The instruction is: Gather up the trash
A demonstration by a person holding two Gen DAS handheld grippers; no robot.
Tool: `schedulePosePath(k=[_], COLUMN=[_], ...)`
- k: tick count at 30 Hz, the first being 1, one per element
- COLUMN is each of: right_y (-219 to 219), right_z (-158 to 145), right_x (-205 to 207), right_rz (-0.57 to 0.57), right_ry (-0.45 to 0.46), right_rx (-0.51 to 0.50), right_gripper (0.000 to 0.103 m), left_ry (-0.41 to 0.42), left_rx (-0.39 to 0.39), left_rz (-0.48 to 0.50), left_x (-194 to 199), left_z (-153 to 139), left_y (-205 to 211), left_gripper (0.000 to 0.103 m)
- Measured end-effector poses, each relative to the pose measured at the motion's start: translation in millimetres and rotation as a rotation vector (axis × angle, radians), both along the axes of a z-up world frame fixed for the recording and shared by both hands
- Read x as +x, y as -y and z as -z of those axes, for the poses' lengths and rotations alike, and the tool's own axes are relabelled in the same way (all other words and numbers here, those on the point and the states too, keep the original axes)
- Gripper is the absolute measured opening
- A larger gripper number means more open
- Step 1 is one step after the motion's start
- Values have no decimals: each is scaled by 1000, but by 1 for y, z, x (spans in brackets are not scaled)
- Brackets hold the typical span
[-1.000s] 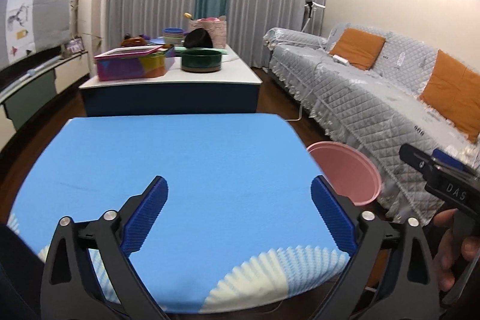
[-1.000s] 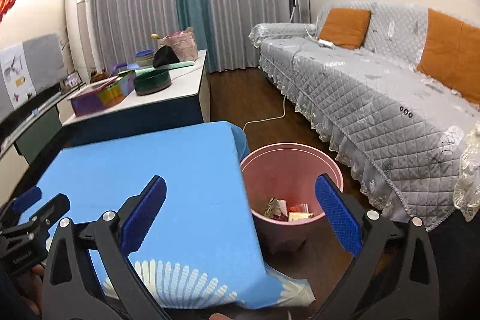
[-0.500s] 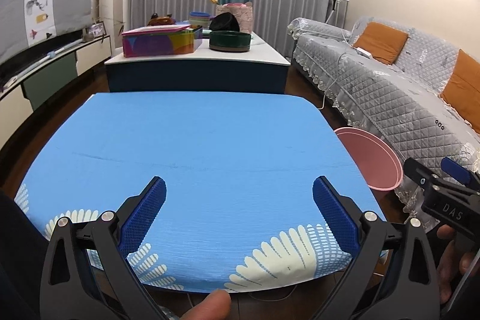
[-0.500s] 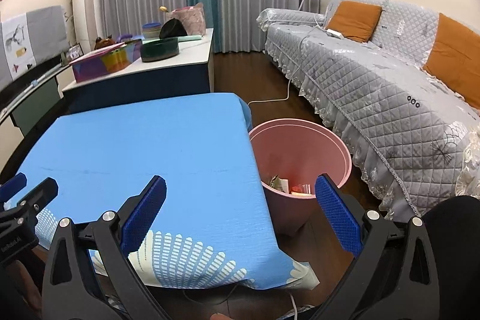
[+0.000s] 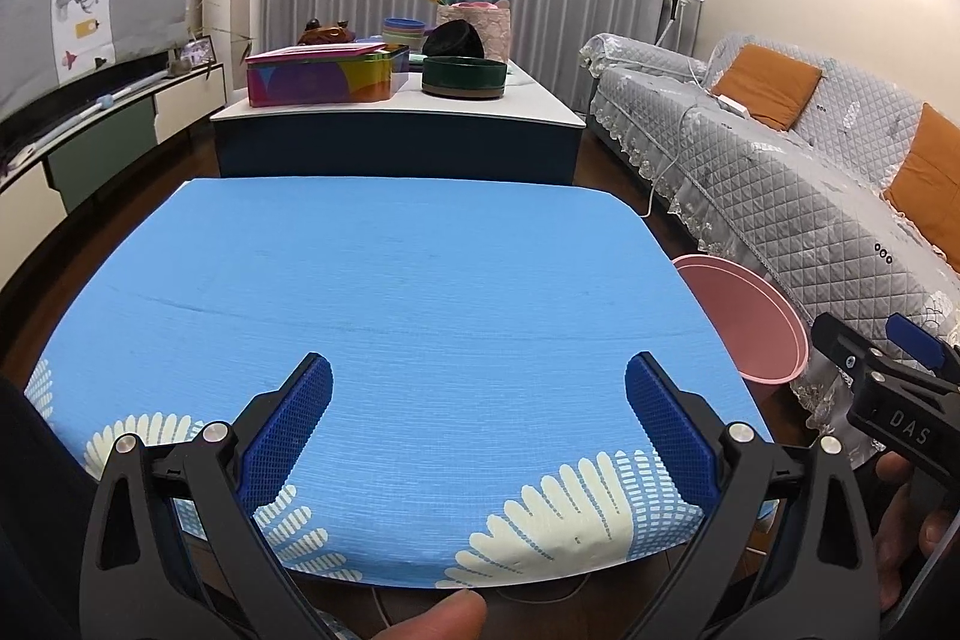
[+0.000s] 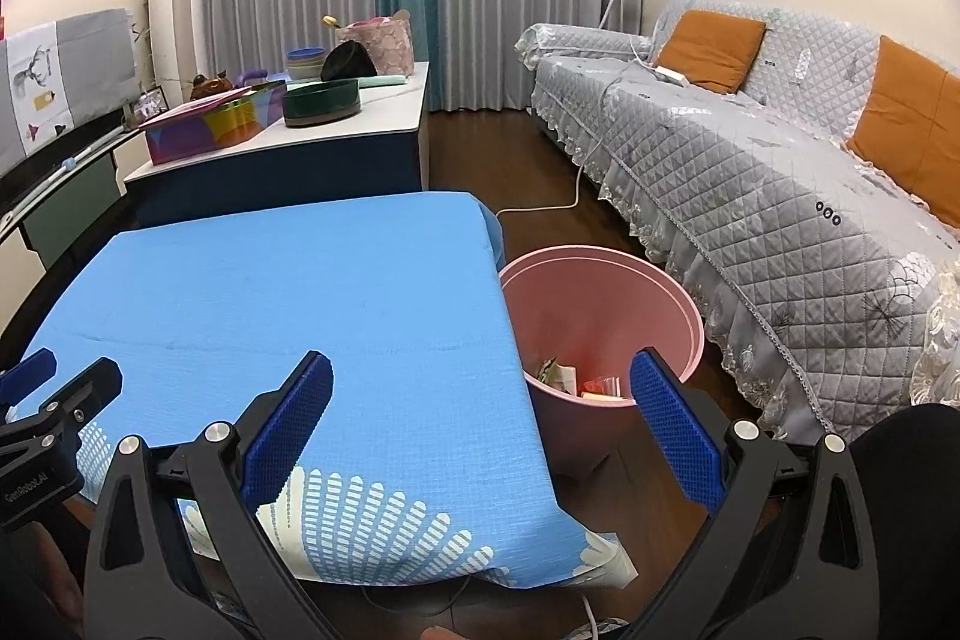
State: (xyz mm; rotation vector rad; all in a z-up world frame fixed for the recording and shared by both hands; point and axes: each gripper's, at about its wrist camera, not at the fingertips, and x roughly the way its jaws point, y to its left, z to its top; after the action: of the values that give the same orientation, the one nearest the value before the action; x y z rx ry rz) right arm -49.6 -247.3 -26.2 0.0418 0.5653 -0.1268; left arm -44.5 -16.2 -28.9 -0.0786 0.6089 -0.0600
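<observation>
Left wrist view: left gripper (image 5: 478,415) is spread wide, nothing between the blue pads (image 5: 294,421), hovering over the near edge of the blue tablecloth (image 5: 390,292). The cloth has white fan prints along its near hem. Right gripper (image 5: 888,388) shows at the right edge of this view, held in a hand (image 5: 909,508); only its tip is visible there.

Right wrist view: right gripper (image 6: 480,421) also wide open and empty, left pad over the cloth's near right corner, right pad (image 6: 672,436) in front of the pink trash bin (image 6: 660,280). The bin stands on the wood floor just beside the table's right edge, between table and grey quilted sofa (image 6: 750,172). Trash (image 6: 576,379) sits at the bottom of the bin: a few paper or wrapper scraps, too small to identify further. Left gripper's tip pokes in at the left edge.

Background: white-topped low table (image 5: 528,100) beyond the blue one, carrying a colourful box (image 5: 324,73) and a dark green bowl (image 5: 465,76). Orange cushions (image 6: 708,46) on the sofa. White cable (image 6: 570,196) on the floor by the sofa.
</observation>
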Motion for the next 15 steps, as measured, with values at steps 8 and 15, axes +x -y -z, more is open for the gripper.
schedulePosePath(k=[8, 15], right_y=[0, 0], right_z=[-1, -2], right_x=[-1, -1], right_rz=[0, 0], right_ry=[5, 6], right_rx=[-1, -2], right_gripper=[98, 98], left_ry=[-2, -2], left_rx=[3, 3], left_rz=[2, 3], left_x=[0, 0], left_z=[0, 0], left_y=[2, 2], left_gripper=[95, 95])
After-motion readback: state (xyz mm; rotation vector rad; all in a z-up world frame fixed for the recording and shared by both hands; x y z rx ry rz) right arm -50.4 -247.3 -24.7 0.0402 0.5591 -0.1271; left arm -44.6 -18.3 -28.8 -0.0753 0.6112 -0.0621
